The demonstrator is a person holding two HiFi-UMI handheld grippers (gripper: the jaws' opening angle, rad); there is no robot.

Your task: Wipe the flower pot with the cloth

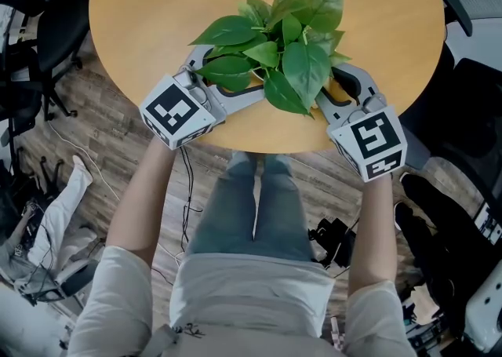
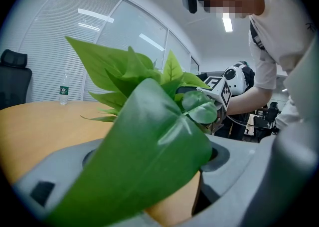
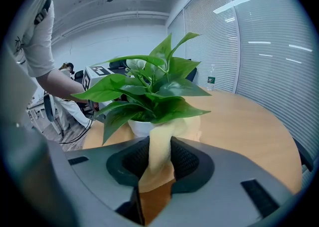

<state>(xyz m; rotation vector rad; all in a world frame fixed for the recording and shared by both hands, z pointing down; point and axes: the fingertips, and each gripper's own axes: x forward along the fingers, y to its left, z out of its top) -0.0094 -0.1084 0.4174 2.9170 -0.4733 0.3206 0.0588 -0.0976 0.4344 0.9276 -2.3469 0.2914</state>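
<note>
The flower pot (image 3: 141,127) stands close to the near edge of the round table (image 1: 133,2), its leaves (image 1: 286,41) hiding it from above; beyond it the tabletop is open up to the far rim, where a bottle (image 2: 64,90) stands well apart. The right gripper (image 3: 160,163) has its jaws closed on the yellow cloth (image 3: 162,138), which reaches up to the pot's side. The left gripper (image 1: 227,73) is at the other side with its jaws apart and only a big leaf between them; I cannot tell if it touches the pot.
</note>
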